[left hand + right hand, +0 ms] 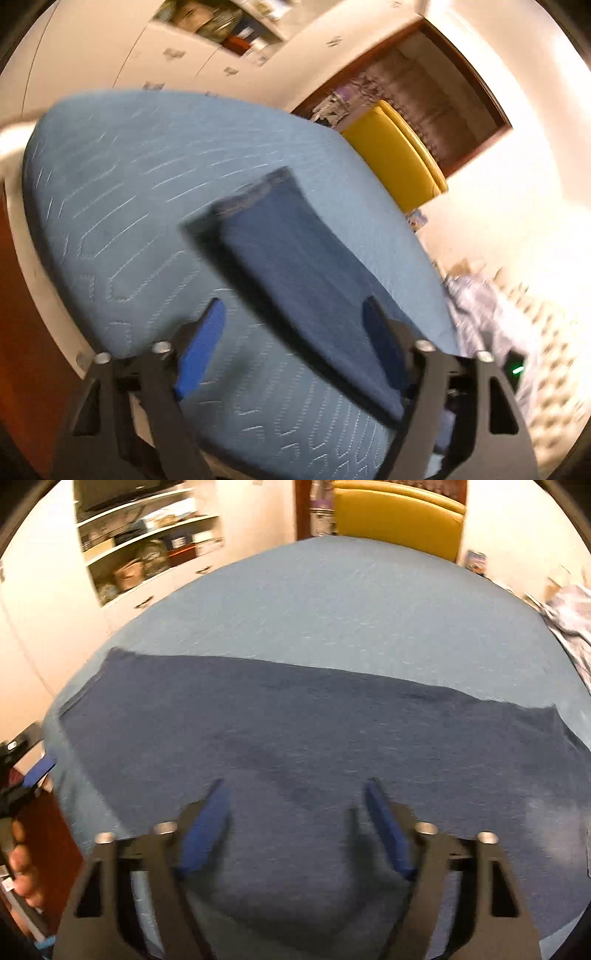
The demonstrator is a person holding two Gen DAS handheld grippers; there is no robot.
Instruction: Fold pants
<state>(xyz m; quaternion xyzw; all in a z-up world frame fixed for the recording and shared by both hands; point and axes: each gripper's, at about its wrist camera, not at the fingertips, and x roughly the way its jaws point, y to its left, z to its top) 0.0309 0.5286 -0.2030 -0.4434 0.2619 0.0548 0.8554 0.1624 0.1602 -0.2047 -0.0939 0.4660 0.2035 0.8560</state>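
Both of my grippers have their jaws spread wide, holding nothing. The pants (295, 746) lie flat across the near edge of the bed (332, 602); my right gripper (297, 812) hovers above them, my left gripper (293, 332) beside their folded edge.

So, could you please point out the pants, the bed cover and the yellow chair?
pants (295, 738): right wrist view, middle of the fabric.
bed cover (129, 184): left wrist view, bare quilted part.
yellow chair (399, 520): right wrist view, backrest.
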